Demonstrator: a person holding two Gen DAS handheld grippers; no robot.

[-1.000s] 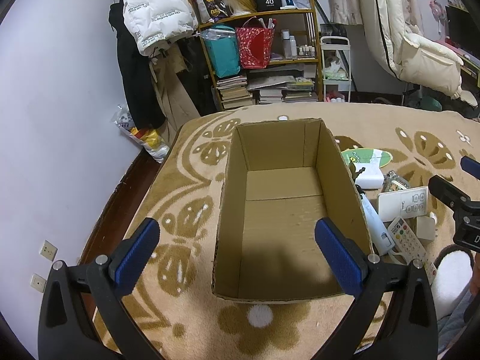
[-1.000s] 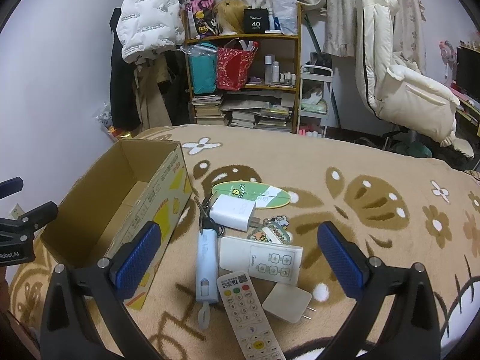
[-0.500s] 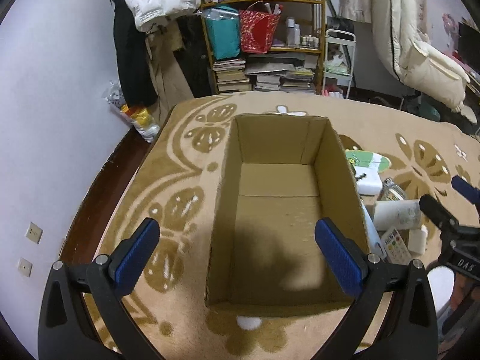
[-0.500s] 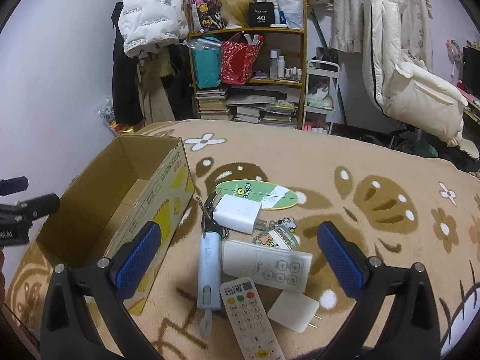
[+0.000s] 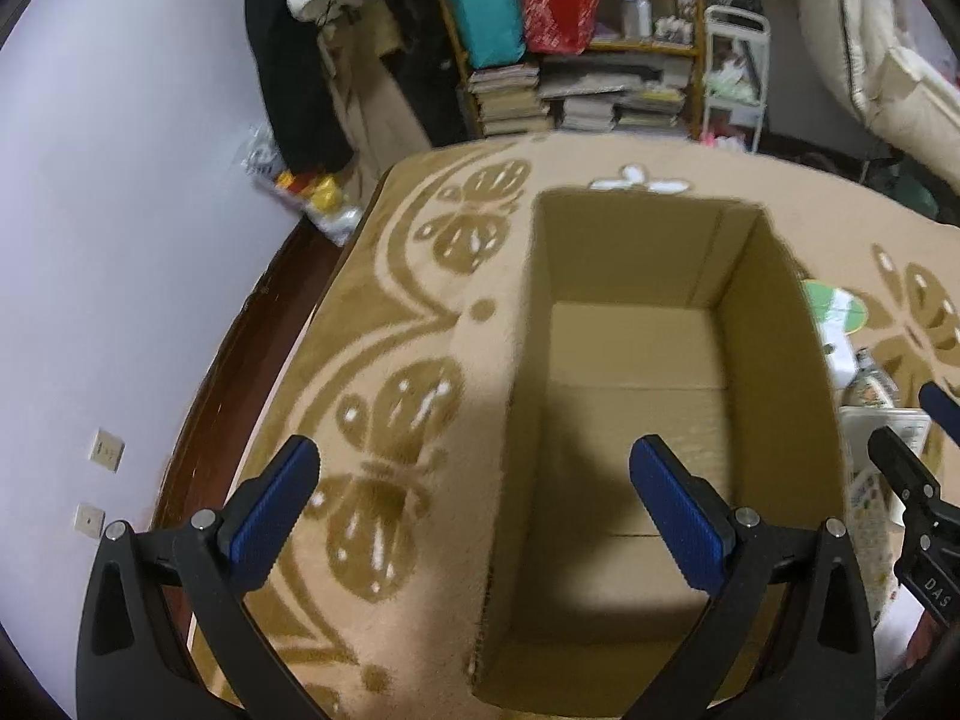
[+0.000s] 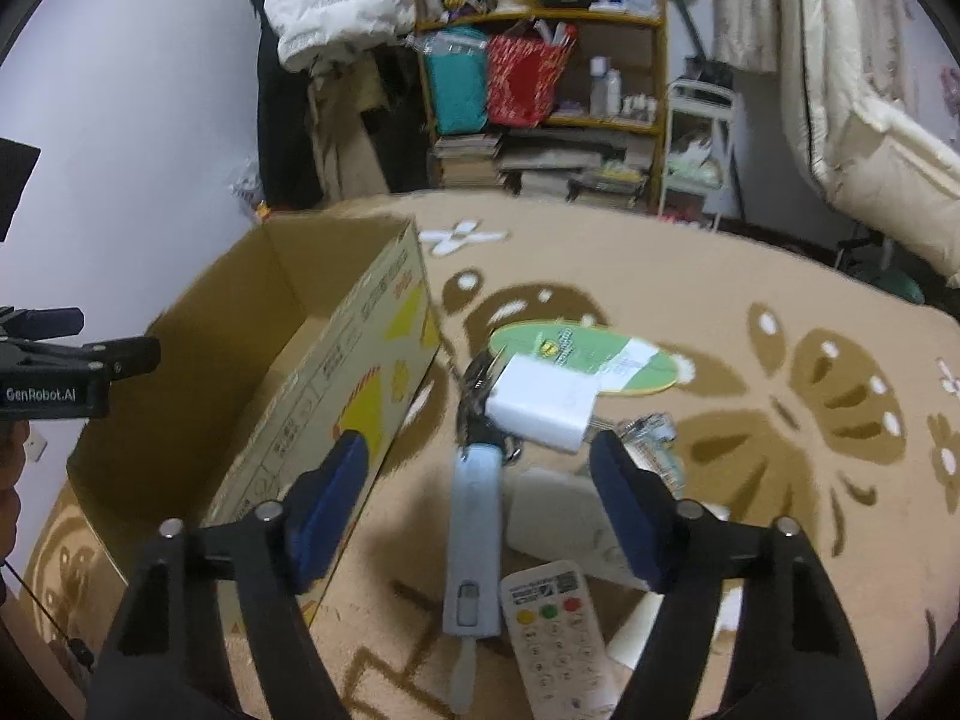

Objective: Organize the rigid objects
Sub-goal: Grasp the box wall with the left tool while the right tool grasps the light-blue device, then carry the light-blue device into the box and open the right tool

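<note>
Two grippers are in my hands, and I go from left to right. My left gripper (image 5: pixel 474 501) hangs over the near left wall of the cardboard box (image 5: pixel 774 324), its blue pads wide apart with nothing between them; one pad is above the patterned rug (image 5: pixel 384 312), the other above the inside of the box. The box stands open-topped on the rug and I see only bare cardboard inside it. Beyond its far end stands a shelf (image 5: pixel 600 48) with books, a teal bag and a red bag.

Just right of the box lies the clutter I am sorting. My right gripper (image 6: pixel 480 498) points down at it, and its jaws are closing with the pale blue stick-shaped device (image 6: pixel 474 540) lying lengthwise between them; the pads are not pressing on it. The left pad hangs in front of the printed side of the box. Past the far end of the blue device lies a white charger block (image 6: pixel 543 402), resting partly on a green oval card (image 6: pixel 588 354). A dark bunch that looks like keys (image 6: pixel 477 381) sits at the charger's left edge. Nearer to me, right of the blue device, lies a white remote (image 6: pixel 555 642) with coloured buttons, and beyond it a flat white remote (image 6: pixel 558 510), partly hidden by my right pad. A small decorated charm (image 6: pixel 651 438) lies right of the charger.
</note>
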